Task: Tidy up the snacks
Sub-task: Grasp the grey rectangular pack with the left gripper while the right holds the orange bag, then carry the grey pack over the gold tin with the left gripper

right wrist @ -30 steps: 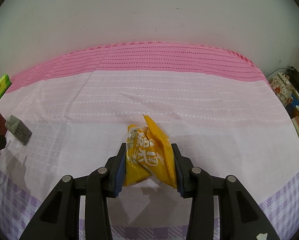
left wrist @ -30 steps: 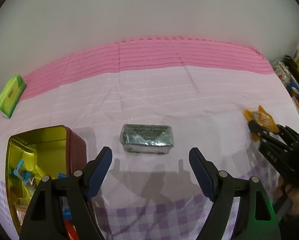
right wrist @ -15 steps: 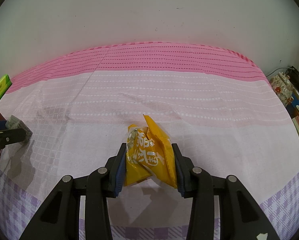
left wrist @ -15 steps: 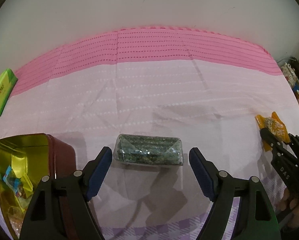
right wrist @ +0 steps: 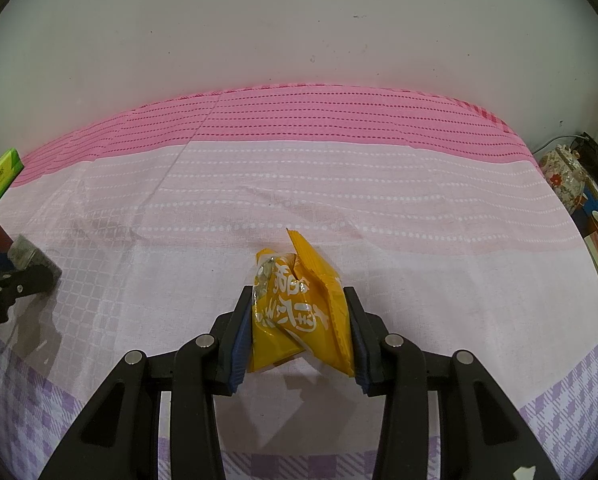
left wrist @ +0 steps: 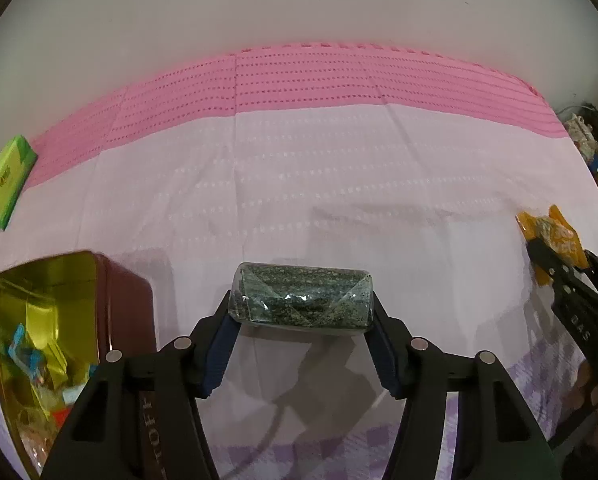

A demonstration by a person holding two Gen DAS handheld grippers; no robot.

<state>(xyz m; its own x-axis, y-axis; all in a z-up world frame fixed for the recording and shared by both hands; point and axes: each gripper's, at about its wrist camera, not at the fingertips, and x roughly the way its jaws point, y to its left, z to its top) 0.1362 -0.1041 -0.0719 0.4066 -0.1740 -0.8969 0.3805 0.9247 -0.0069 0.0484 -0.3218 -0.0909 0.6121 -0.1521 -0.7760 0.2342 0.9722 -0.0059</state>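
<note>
A dark green, clear-wrapped snack packet (left wrist: 303, 300) lies on the pink and white tablecloth (left wrist: 299, 184). My left gripper (left wrist: 301, 320) straddles it, its jaws closing, and both blue pads touch the packet's two ends. My right gripper (right wrist: 299, 332) is shut on a crumpled yellow snack packet (right wrist: 299, 312) just above the cloth. From the left wrist view that right gripper (left wrist: 571, 292) and its yellow packet (left wrist: 555, 232) appear at the far right. An open red tin (left wrist: 127, 308) with a gold inside holds several wrapped snacks at the left.
A flat green packet (left wrist: 7, 176) lies at the cloth's far left edge, also in the right wrist view (right wrist: 1, 176). A patterned pot (right wrist: 563, 176) and colourful boxes crowd the right edge. A pale wall rises behind the table.
The left gripper's jaws went from wide apart to touching the green packet's ends, after the gripper came down closer to it. The right gripper and yellow packet stayed still.
</note>
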